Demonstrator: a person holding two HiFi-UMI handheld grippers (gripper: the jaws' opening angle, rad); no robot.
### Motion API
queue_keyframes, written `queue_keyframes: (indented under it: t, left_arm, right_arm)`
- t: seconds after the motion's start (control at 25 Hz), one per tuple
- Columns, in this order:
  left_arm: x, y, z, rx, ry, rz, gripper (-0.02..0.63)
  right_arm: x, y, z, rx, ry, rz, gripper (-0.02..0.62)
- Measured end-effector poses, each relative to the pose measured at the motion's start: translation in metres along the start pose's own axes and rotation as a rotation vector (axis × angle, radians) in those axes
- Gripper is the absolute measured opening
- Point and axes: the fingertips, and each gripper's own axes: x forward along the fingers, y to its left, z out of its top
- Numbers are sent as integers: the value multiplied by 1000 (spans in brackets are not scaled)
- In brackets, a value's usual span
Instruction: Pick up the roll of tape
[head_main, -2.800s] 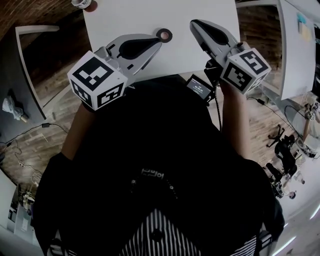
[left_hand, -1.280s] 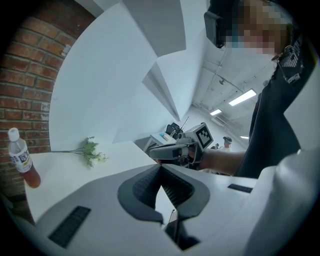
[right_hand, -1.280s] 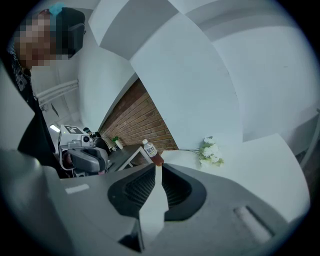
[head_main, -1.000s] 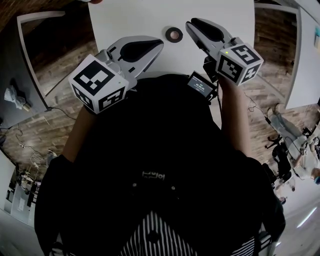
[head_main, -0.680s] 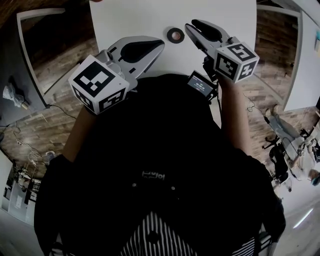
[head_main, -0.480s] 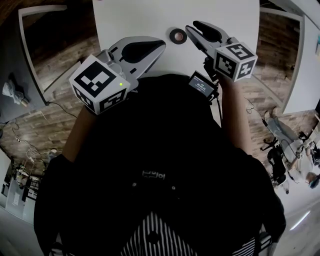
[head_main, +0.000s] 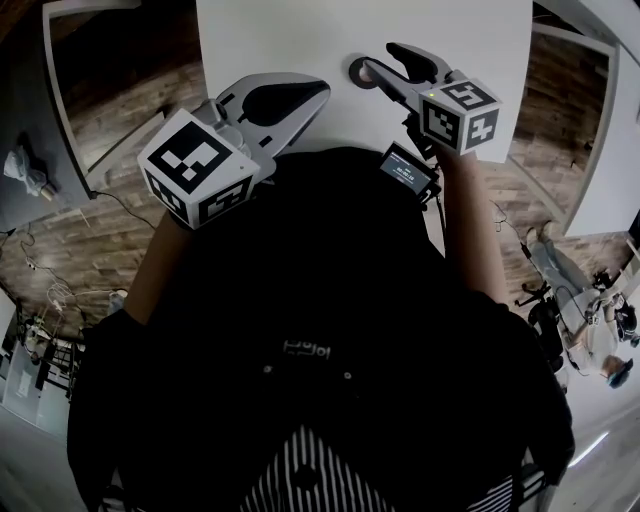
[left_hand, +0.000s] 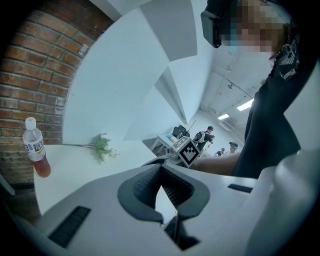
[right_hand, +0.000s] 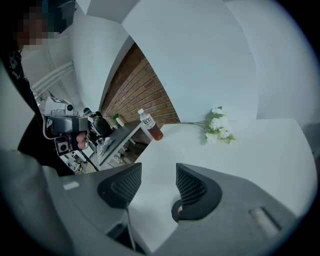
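Roll of tape (head_main: 356, 72) lies flat on table (head_main: 280, 40), at tips of right gripper (head_main: 380, 58); jaws opening, nothing pinched. Left gripper (head_main: 318, 92) closed, empty. Tape prob. light, stiff, low: pinch 1 wall of ring, inside & out.

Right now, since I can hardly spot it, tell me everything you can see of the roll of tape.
The roll of tape is a small dark ring with a pinkish core, lying flat on the white table. The right hand-held gripper, jaws opening, partly covers it: the roll peeks from under one jaw, not in the gap between the two. Whether they touch cannot be told.
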Motion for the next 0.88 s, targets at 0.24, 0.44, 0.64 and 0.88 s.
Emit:
queue_keyframes:
  t: [0.24,0.44,0.64,0.88]
  left_arm:
    - [-1,1,-1,-13,-1,24,5]
    - [-1,3,-4,-33,-7,43,5]
    - [-4,6,-7,-41,-7,54,5]
    - [-8,9,-5,-68,-27,65,5]
  right_arm:
    - [12,-6,-14,-36,68,-5,234]
    - [20,-12,-27,-68,124,-23,274]
    - [33,-17,-38,-68,160,-31,309]
    - [46,-27,-59,-63,219,-40,342]
